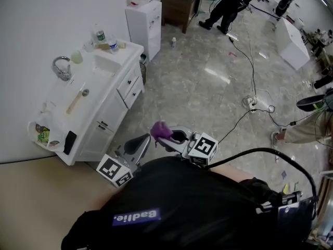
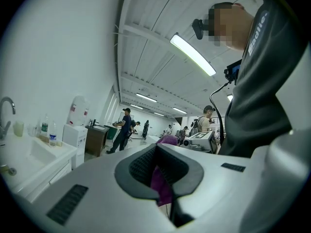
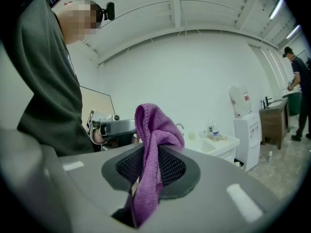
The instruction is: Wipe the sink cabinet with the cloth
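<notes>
At far left of the head view, white sink cabinet (image 1: pixel 112 111) against the wall, doors and drawers closed. On its top: chrome faucet (image 1: pixel 62 66), rectangular basin (image 1: pixel 106 64), two water bottles (image 1: pixel 104 38) at the far end, a pale stick-like item (image 1: pixel 75 102) lying near the front. Small rack (image 1: pixel 44 135) hung on the cabinet's near end. Beyond the cabinet, white water dispenser (image 1: pixel 145 22), then a brown cabinet (image 1: pixel 179 4). Low in the middle, left gripper (image 1: pixel 145 138), well apart from the sink cabinet and held over the floor, marker cube (image 1: pixel 114 171) at its rear. Jaws drawn in to a narrow slit, as seen in the left gripper view; a strip of purple in that slit, not clear whether nipped there or lying just beyond. Just to its right, purple cloth (image 1: pixel 162 130), bunched and standing up from the jaw tips, off the cabinet altogether. Right gripper (image 1: pixel 174 137) clenched on that cloth: in the right gripper view, the cloth rising in a fold above the dark ribbed pads (image 3: pixel 170 166) and trailing down between them. Second marker cube (image 1: pixel 204 149) behind it. Below both grippers, the wearer's dark top (image 1: pixel 171 202). To the right, grey marbled floor (image 1: pixel 192 87) with black cables (image 1: pixel 253 77) and a power strip (image 1: pixel 252 103). At upper right, people standing (image 1: pixel 229 4) near a white table (image 1: pixel 291 40).
</notes>
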{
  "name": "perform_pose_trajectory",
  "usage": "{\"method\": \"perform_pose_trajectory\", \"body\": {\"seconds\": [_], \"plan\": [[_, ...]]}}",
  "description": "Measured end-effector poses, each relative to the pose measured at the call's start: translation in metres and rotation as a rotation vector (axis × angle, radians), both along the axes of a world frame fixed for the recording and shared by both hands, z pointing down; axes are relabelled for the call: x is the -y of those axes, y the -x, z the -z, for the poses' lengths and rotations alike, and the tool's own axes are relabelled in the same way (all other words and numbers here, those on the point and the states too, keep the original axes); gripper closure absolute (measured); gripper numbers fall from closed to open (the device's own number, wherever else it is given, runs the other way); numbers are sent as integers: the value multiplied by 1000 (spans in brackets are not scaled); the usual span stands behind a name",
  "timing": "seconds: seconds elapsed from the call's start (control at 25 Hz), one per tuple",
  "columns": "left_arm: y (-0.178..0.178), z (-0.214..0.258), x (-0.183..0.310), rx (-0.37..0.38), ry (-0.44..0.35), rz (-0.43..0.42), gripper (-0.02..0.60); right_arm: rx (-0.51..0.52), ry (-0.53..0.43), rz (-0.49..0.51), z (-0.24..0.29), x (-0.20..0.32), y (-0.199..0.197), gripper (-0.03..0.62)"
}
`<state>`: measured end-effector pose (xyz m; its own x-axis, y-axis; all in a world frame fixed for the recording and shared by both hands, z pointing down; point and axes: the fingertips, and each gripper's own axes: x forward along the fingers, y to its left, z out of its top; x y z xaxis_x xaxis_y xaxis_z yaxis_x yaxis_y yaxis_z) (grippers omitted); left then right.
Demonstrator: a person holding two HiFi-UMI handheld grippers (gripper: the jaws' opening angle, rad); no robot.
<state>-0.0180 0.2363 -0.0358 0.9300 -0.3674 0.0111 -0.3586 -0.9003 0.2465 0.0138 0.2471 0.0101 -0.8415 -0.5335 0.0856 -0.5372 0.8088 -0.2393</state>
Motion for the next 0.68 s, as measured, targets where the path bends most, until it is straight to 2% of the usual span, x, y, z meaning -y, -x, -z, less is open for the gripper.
{"method": "perform_pose_trajectory", "body": {"seconds": [0.68], "plan": [[-1,-2,-20,23,-14,-4,577,-27,13,8,-7,-18,2,525]]}}
